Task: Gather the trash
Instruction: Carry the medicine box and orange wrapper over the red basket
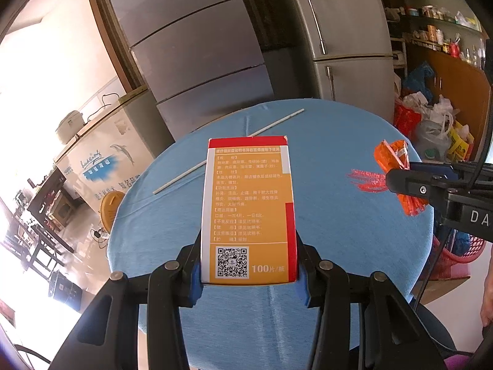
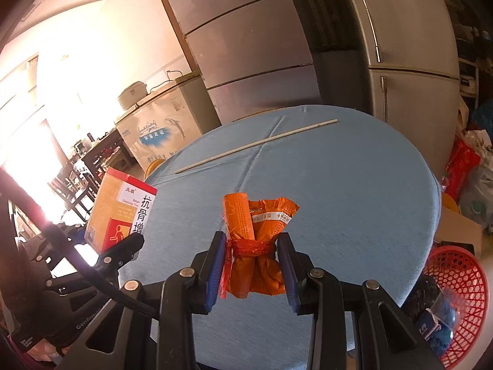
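Observation:
My left gripper (image 1: 249, 280) is shut on an orange and red medicine box (image 1: 248, 212), held above the round blue table (image 1: 339, 240). The box also shows at the left of the right wrist view (image 2: 120, 212). My right gripper (image 2: 251, 273) is shut on an orange wrapper bundle (image 2: 257, 246) tied with red plastic strip, also held over the table. The bundle shows at the right of the left wrist view (image 1: 393, 166). A long white stick (image 2: 255, 146) lies across the far part of the table, also in the left wrist view (image 1: 277, 121).
A red mesh basket (image 2: 459, 296) with blue trash stands on the floor right of the table. Grey fridges (image 1: 339, 40) stand behind. A white chest freezer (image 2: 154, 129) is at the back left. Plastic bags (image 1: 431, 123) are piled at the right.

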Motion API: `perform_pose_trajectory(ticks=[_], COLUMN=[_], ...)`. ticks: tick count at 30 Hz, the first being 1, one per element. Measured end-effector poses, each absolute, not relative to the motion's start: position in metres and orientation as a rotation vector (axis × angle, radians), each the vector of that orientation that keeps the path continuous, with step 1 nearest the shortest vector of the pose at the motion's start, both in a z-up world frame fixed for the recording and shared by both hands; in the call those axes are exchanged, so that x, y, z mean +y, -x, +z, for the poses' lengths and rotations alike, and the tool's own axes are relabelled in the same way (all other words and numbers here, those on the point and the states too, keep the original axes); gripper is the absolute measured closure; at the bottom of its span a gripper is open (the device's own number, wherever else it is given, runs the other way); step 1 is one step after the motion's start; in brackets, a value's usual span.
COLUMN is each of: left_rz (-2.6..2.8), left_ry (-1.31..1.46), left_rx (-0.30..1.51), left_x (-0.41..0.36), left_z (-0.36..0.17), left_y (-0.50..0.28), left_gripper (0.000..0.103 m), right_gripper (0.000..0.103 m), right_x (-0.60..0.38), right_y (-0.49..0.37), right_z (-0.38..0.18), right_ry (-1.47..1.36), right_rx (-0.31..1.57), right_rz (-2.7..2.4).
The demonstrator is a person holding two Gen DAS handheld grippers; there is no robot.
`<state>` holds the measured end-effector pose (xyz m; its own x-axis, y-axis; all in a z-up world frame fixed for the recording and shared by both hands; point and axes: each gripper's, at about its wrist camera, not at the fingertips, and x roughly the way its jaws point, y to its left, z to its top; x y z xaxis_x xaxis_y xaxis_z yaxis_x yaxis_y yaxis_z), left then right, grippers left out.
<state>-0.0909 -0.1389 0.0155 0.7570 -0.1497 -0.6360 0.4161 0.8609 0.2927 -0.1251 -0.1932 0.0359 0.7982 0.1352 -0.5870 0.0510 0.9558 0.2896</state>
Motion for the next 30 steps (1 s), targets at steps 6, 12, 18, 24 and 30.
perform_pose_trajectory(ticks=[6, 12, 18, 24, 30], left_rz=[-0.329, -0.339, -0.354, -0.371, -0.387], left_ry=[-0.453, -0.470, -0.482, -0.500, -0.520], left_rx=[0.648, 0.651, 0.653, 0.659, 0.658], left_x=[-0.141, -0.143, -0.144, -0.145, -0.146], left_z=[0.013, 0.011, 0.008, 0.006, 0.005], left_y=[0.087, 0.084, 0.081, 0.079, 0.077], left_gripper=[0.054, 0.054, 0.054, 0.054, 0.054], right_gripper=[0.066, 0.066, 0.066, 0.066, 0.066], right_x=[-0.200, -0.208, -0.216, -0.223, -0.233], right_y=[0.129, 0.133, 0.137, 0.144, 0.148], right_z=[0.033, 0.029, 0.028, 0.024, 0.020], right_ry=[-0.319, -0.350, -0.364, -0.383, -0.407], right_rx=[0.650, 0.653, 0.652, 0.656, 0.656], right_rz=[0.038, 0.029, 0.018, 0.005, -0.009])
